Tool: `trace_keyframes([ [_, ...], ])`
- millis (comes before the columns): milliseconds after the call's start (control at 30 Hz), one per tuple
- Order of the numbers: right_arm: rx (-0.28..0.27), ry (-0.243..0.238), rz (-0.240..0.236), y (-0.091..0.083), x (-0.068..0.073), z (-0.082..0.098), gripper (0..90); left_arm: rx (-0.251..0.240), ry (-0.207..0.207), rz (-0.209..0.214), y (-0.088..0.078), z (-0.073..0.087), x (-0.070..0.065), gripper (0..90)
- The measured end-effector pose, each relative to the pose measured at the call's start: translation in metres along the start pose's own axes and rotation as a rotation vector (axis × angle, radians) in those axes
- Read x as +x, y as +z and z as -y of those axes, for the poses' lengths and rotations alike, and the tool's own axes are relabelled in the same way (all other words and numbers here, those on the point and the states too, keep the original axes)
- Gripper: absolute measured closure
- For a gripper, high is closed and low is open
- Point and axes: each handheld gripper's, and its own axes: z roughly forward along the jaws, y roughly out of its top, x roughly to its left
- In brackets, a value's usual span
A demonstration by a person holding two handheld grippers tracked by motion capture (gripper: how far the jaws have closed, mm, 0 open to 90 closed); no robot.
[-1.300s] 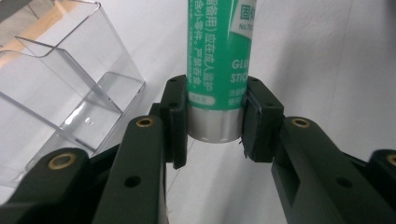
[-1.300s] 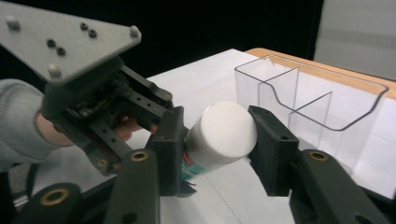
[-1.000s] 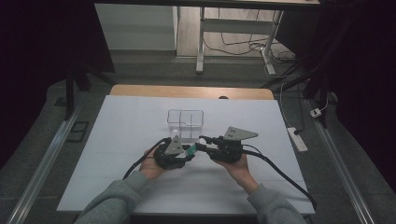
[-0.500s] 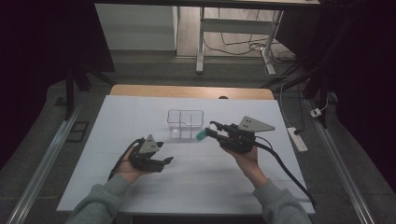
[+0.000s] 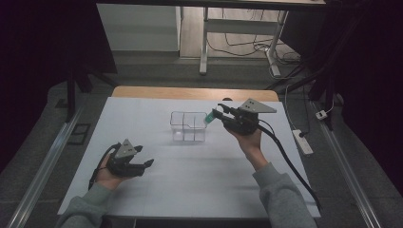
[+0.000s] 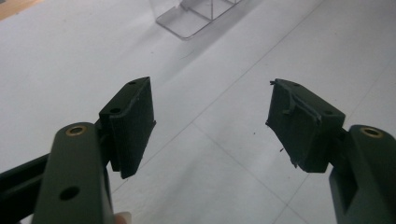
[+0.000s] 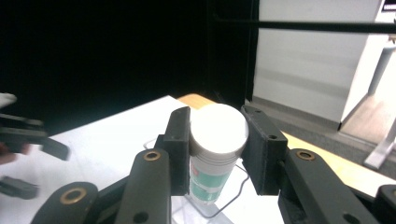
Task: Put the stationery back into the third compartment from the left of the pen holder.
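Trouble, we judge, starts not with our idle left gripper (image 5: 142, 166) gaping over the table (image 5: 142, 118) but rightward, where the clear box (image 5: 188, 126) may tip if our right gripper (image 5: 216, 115), clamped around the green-labelled bottle (image 5: 209, 118) at its rim, clips the wall.

Clear box (image 5: 188, 127) mid-table; bare table (image 5: 199, 175) around.

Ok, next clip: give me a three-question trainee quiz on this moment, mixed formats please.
1. True or false: the left claw is shut on a bottle.
2. The right claw holds the small white-capped bottle over: A) the clear plastic organiser box B) the table edge C) the left hand.
3. Fill in: the left claw rests low over the ____ table.

Key: 1 false, it is open and holds nothing; 2 A; 3 white.
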Motion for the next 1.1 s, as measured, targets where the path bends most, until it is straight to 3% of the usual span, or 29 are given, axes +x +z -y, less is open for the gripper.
trace_keyframes([
  [167,0.035,0.04,0.014,0.025,-0.012,0.013,64.1,0.006,-0.015,-0.001,-0.002,0.004,0.003,29.2],
  [267,0.043,0.072,-0.01,0.034,-0.014,0.02,64.0,0.015,-0.021,0.002,0.0,0.006,0.005,28.3],
  [367,0.058,0.055,-0.021,0.041,-0.012,0.024,63.0,0.027,-0.024,0.003,0.002,0.006,0.005,27.7],
  [500,0.077,0.038,-0.025,0.044,-0.011,0.026,43.8,0.04,-0.017,-0.002,0.004,0.007,0.004,26.9],
  [700,0.104,-0.027,-0.002,0.018,-0.004,0.023,39.8,0.038,-0.027,0.004,0.003,0.009,0.005,26.5],
  [900,0.134,-0.025,0.002,-0.023,0.0,0.038,39.7,0.036,-0.047,0.006,0.0,0.014,0.007,26.3],
  [1100,0.196,-0.025,0.041,-0.066,0.004,0.063,39.7,0.035,-0.05,0.014,0.0,0.016,0.006,26.3],
])
